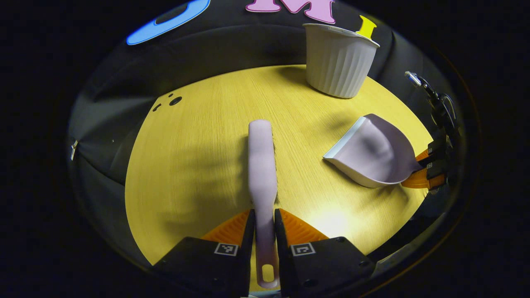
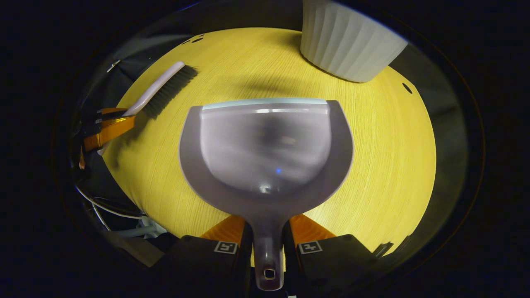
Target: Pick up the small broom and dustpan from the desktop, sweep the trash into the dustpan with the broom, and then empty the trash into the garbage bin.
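Clamped between my left gripper's (image 1: pixel 263 231) fingers, the broom handle (image 1: pixel 262 165) could twist, while my right gripper (image 2: pixel 268 240) pinches the empty dustpan (image 2: pixel 265 145) beside the bin (image 2: pixel 348 41).

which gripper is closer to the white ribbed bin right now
Right, by a little, as I judge it. The right gripper holds the dustpan just short of the bin; the left gripper, holding the broom, sits farther back.

Bare table (image 1: pixel 198 165) lying open left of the broom (image 1: pixel 262 157); garbage bin (image 1: pixel 339 62) blocking the far edge, dustpan (image 1: pixel 372 153) crowding the right side.
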